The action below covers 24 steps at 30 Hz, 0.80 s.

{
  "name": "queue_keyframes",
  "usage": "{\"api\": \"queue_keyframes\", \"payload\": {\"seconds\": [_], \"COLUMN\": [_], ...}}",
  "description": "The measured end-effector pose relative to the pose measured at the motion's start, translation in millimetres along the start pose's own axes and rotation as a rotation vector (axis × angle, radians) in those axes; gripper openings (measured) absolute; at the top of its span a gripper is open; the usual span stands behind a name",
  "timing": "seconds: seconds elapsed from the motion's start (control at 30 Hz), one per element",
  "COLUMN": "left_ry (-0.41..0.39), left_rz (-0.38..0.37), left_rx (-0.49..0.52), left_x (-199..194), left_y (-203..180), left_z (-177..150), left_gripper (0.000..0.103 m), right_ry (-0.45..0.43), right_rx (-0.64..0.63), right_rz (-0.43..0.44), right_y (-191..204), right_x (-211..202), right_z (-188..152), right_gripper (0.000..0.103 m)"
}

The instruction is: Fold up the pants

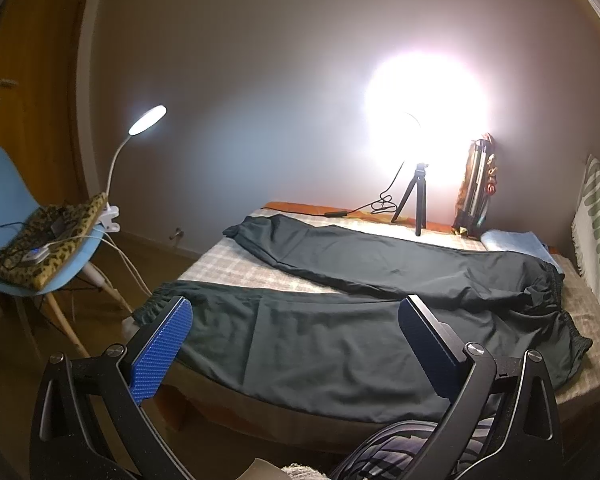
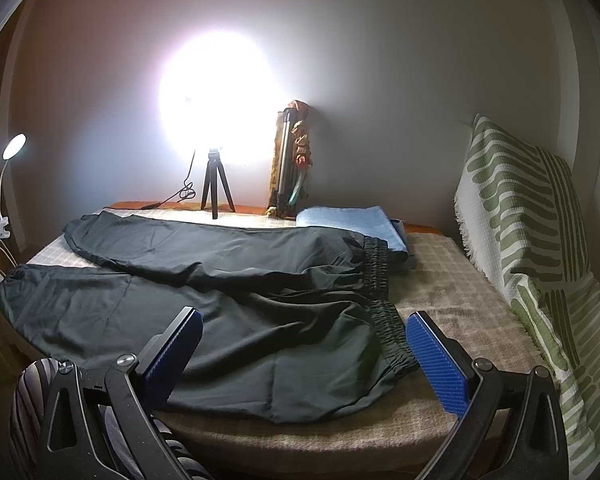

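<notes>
The pants (image 1: 340, 320) lie flat on the bed (image 2: 452, 292), long axis running left to right, legs splayed toward the left and waistband (image 2: 384, 304) on the right. The left gripper (image 1: 296, 344) hovers spread over the near leg, while the right gripper (image 2: 304, 356), also spread and empty, is nearer the waistband. No readable writing shows.
</notes>
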<state>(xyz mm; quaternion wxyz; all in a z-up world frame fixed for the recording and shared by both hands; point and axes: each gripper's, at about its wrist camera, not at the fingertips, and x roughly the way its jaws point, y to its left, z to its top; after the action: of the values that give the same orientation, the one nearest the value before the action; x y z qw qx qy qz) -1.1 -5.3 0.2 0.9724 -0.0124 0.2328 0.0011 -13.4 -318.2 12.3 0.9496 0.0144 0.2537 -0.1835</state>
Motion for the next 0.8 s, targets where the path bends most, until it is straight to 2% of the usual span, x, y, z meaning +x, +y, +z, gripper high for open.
{"api": "queue_keyframes", "payload": {"seconds": [0.8], "left_ry": [-0.002], "left_rz": [-0.002], "left_rx": [-0.006], "left_x": [0.8], "left_y": [0.0], "left_z": [-1.7], "left_gripper": [0.103], "right_ry": [0.001], "right_rx": [0.004], "right_rz": [0.006], "right_y": [0.0], "right_x": [0.2], "right_z": [-1.6], "right_gripper": [0.103]}}
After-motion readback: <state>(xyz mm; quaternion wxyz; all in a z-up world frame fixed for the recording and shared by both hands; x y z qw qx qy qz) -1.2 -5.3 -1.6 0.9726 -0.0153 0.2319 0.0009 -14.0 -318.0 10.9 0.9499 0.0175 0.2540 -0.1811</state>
